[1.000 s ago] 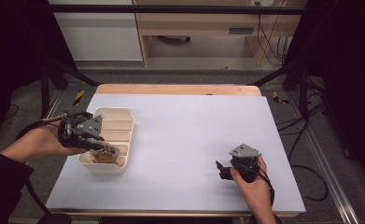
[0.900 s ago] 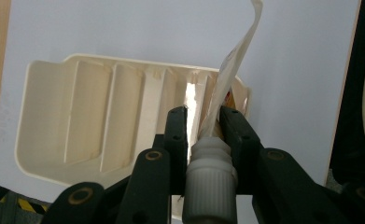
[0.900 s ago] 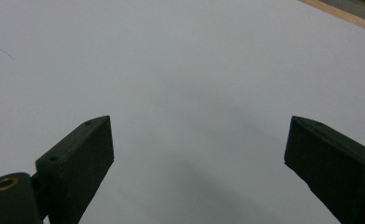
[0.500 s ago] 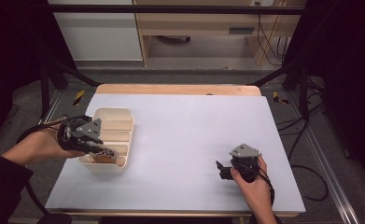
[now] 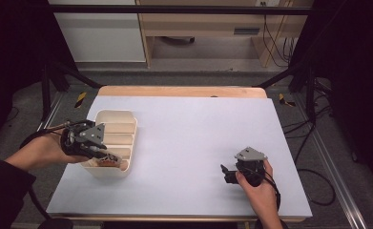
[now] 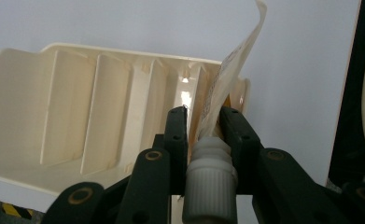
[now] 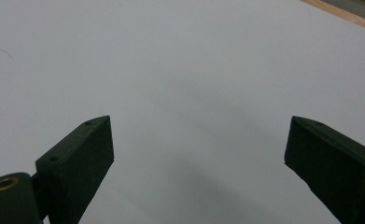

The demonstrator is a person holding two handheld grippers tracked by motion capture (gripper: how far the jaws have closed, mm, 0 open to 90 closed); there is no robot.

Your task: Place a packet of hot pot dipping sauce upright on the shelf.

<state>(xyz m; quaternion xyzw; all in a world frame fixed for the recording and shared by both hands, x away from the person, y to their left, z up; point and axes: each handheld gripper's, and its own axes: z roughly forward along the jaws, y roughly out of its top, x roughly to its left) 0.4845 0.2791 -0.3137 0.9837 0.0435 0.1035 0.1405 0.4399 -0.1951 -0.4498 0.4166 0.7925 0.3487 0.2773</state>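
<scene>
1. Pouch, a flat spouted packet with a white ribbed screw cap, is the thing in hand: the left tongs are closed on it just above the cap, the two black jaws pressing its neck from either side.

2. Compared with a second ago, the left tongs have drawn back toward the left edge of the bench and rolled over, so the pouch now points into the near end of the cream divided tray instead of being held over its middle.

3. In the high view the pouch's reddish lower end lies at the tray's nearest compartment, low between the walls; whether it rests on the floor of that slot I cannot tell.

4. In the left gripper view the pouch's free end curls up beyond the tray's rim, so it is not fully settled.

5. My reading is that placing is nearly done; what remains is to lower the pouch into the slot and let go.

6. The right tongs have not moved: they rest wide open on the bare bench, well apart from the tray, holding nothing.
</scene>
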